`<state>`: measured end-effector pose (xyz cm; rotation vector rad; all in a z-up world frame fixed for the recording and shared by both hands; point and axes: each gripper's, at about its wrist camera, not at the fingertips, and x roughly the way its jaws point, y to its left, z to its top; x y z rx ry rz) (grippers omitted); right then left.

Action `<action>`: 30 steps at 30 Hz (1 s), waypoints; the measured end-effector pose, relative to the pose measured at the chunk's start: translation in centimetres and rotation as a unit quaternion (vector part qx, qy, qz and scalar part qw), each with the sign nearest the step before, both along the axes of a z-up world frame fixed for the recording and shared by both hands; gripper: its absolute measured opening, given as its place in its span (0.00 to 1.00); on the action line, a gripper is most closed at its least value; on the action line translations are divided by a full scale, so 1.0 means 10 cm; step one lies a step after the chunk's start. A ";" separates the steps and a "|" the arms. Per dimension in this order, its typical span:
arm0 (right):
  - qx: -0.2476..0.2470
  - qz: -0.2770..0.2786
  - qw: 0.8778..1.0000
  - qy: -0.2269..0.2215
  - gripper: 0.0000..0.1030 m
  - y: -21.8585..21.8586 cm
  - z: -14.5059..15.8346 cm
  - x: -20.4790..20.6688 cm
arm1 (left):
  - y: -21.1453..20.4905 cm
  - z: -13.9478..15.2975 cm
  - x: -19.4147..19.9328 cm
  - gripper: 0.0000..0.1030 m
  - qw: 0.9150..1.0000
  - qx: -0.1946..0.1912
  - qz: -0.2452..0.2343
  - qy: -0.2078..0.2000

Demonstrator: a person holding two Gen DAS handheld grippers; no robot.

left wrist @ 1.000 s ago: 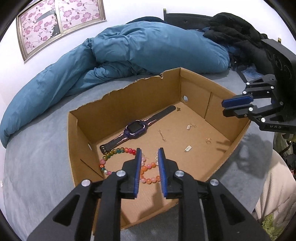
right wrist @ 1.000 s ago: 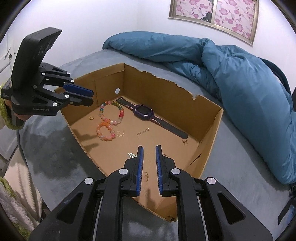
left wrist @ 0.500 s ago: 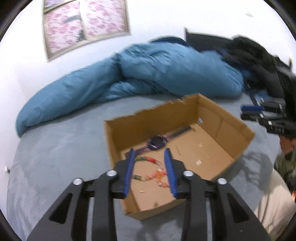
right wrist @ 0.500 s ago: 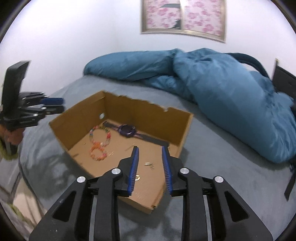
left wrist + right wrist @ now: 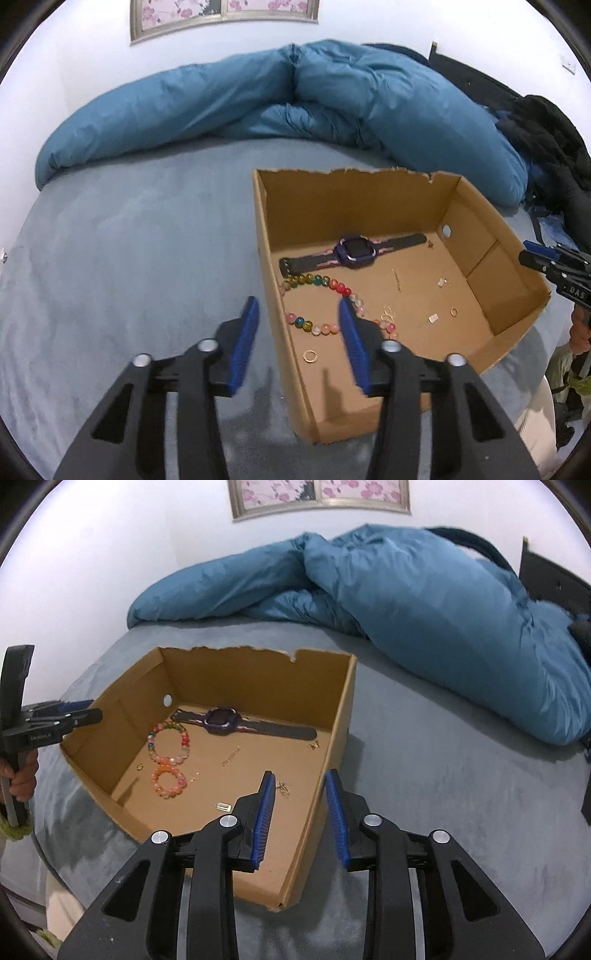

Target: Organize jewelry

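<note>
An open cardboard box sits on the grey bed. Inside lie a purple watch, a multicoloured bead bracelet, an orange bead bracelet, gold rings and small chains and clasps. My left gripper is open and empty, straddling the box's left wall from above. My right gripper is open and empty, straddling the box's right wall. Each gripper shows at the edge of the other's view, the right one and the left one.
A crumpled blue duvet lies along the back of the bed. Dark clothes are piled at the right. A framed flower picture hangs on the white wall. The grey bed sheet spreads left of the box.
Both grippers pulled back and up from the box and swung to its opposite side walls. Both sets of jaws opened wider.
</note>
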<state>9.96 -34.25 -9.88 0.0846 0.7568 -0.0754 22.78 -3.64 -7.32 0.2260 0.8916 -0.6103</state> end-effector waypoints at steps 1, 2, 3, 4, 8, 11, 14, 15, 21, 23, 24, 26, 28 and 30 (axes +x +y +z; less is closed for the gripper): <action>0.002 -0.002 1.000 0.008 0.24 -0.01 -0.03 0.03 | -0.03 -0.02 0.01 0.31 1.000 0.009 0.002 0.002; 0.002 -0.003 1.000 0.013 0.22 -0.01 -0.05 0.04 | -0.05 -0.04 0.01 0.26 1.000 0.015 0.003 0.003; -0.001 -0.006 1.000 0.019 0.19 -0.01 -0.07 0.05 | -0.06 -0.05 0.02 0.25 1.000 0.021 0.006 0.002; -0.004 -0.008 1.000 0.021 0.18 -0.01 -0.08 0.06 | -0.08 -0.06 0.02 0.21 1.000 0.029 0.010 0.000; -0.009 -0.010 1.000 0.024 0.12 -0.02 -0.09 0.05 | -0.08 -0.07 0.04 0.10 0.999 0.047 0.017 -0.008; -0.007 -0.007 1.000 0.024 0.11 -0.02 -0.09 0.03 | -0.07 -0.05 0.02 0.09 0.999 0.050 0.015 -0.011; 0.001 -0.008 1.000 0.026 0.11 -0.05 -0.09 0.00 | -0.06 -0.05 0.00 0.09 0.999 0.048 0.017 -0.007; 0.004 -0.009 1.000 0.027 0.11 -0.06 -0.08 -0.01 | -0.06 -0.04 -0.01 0.09 0.999 0.046 0.017 -0.005; 0.008 -0.011 0.999 0.030 0.10 -0.11 -0.04 -0.15 | -0.04 -0.02 -0.17 0.10 0.999 0.046 0.013 0.005; 0.009 -0.010 0.999 0.031 0.10 -0.13 -0.03 -0.24 | -0.02 0.00 -0.25 0.11 0.999 0.041 0.013 0.013; 0.009 -0.011 0.999 0.032 0.10 -0.14 -0.03 -0.28 | -0.01 0.00 -0.29 0.11 0.999 0.038 0.014 0.016; 0.009 -0.012 0.999 0.033 0.10 -0.15 -0.03 -0.35 | 0.00 0.01 -0.35 0.12 0.999 0.038 0.012 0.018; 0.015 -0.016 0.999 0.033 0.10 -0.17 -0.03 -0.43 | 0.00 0.02 -0.44 0.13 0.999 0.039 0.011 0.018; 0.018 -0.020 0.999 0.033 0.10 -0.18 -0.04 -0.49 | 0.01 0.03 -0.53 0.13 0.999 0.037 0.011 0.021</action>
